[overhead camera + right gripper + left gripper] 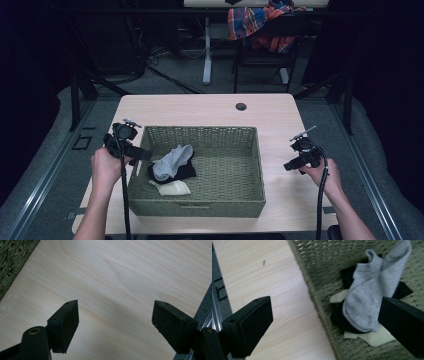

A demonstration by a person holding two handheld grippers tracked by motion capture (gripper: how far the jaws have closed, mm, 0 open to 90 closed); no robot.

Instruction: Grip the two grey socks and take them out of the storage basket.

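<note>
A: Start with the high view. What sits on the table (pixel 210 107)?

B: A green woven basket (pixel 200 202), rectangular, at the middle of the light wood top. Inside, toward its nine o'clock side, a grey sock (pixel 172 161) lies over a black sock (pixel 186 172), with a cream sock (pixel 172 188) just beside them at six o'clock.

A: And the hands?

B: The left hand (pixel 104 167) holds the left gripper (pixel 142 154) at the basket's nine o'clock rim, jaws pointing toward three o'clock at the socks. The right hand (pixel 325 175) holds the right gripper (pixel 290 166) over bare table at the basket's three o'clock, well apart from it. A plaid cloth (pixel 255 22) hangs on a chair at twelve o'clock, beyond the table.

A: Left gripper view?

B: The left gripper (pixel 325 322) is spread wide, grasping nothing. One jaw is over the table, the other over the basket; the basket wall (pixel 317 300) runs between them. The grey sock (pixel 369 295) drapes the black sock (pixel 342 320), the cream sock (pixel 377 338) beneath.

A: Right gripper view?

B: The right gripper (pixel 115 320) is also released, jaws wide over bare wood, with a basket corner (pixel 12 260) at ten o'clock.
</note>
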